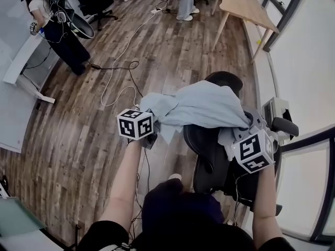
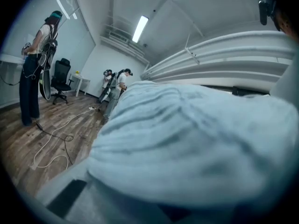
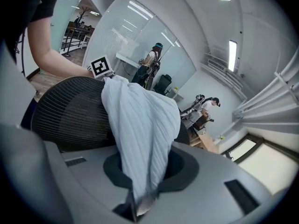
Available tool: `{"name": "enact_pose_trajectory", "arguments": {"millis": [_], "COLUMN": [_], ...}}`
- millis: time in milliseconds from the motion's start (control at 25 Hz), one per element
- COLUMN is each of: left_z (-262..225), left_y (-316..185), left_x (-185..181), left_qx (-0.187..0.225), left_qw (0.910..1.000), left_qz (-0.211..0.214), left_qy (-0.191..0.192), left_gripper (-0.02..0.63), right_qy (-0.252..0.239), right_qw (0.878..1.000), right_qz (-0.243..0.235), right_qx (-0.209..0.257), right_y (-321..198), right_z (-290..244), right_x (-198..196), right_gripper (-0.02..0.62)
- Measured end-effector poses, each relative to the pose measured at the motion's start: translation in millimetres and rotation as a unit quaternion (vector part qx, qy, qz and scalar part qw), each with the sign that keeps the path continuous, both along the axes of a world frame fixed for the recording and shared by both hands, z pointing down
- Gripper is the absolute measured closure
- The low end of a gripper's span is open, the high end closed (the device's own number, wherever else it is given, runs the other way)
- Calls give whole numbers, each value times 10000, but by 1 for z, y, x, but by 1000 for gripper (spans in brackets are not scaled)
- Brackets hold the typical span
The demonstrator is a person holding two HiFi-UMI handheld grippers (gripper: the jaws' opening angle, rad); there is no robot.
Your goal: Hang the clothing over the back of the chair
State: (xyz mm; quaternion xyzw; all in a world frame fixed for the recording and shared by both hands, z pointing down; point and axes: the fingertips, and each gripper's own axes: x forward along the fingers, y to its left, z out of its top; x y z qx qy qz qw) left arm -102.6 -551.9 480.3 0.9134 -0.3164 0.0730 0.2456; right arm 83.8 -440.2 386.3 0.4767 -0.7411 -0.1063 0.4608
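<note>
Shirt [image 1: 201, 106]: lay across chair [image 1: 209, 156] back.
Left gripper [image 1: 152, 131]: fingers pinched shirt.
Right gripper [image 3: 138, 208]: fingers pinched it too.
Advice: ends needed levelling before release.

No words, brand names or numbers can be read anywhere; the only printed signs are black-and-white square marker patterns on the cube [image 1: 135, 123] of the left gripper [image 1: 155, 125] and the cube [image 1: 254, 151] of the right gripper [image 1: 245, 128].

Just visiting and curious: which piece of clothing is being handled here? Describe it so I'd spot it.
Find the black mesh office chair on the wood-plank floor, nearest the camera. Draped over its back lies the pale blue ribbed cloth garment; its soft, pale folds stand out against the black mesh and brown boards.
</note>
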Motion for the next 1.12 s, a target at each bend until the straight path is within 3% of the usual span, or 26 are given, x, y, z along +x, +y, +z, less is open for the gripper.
{"name": "enact_pose_trajectory", "arguments": {"millis": [280,480,880,1120], "left_z": [43,59,53,57], "left_y": [19,35,30,41], "left_x": [33,43,25,11], "left_qx": [-403,-708,-859,-940], "left_qw": [9987,9964,9928,9905], "left_qz": [238,352,-72,-262], "left_qy": [-177,302,831,970], "left_gripper": [588,588,584,491], "right_qy": [-309,-613,-879,-955], "right_qw": [9990,9976,9958,9950], "right_qz": [-208,-195,-69,-85], "right_qx": [-227,-236,-246,-267], "right_y": [14,22,36,50], "right_z": [13,22,30,37], "right_x": [-12,-23,-21,-18], "right_gripper": [503,480,367,321]}}
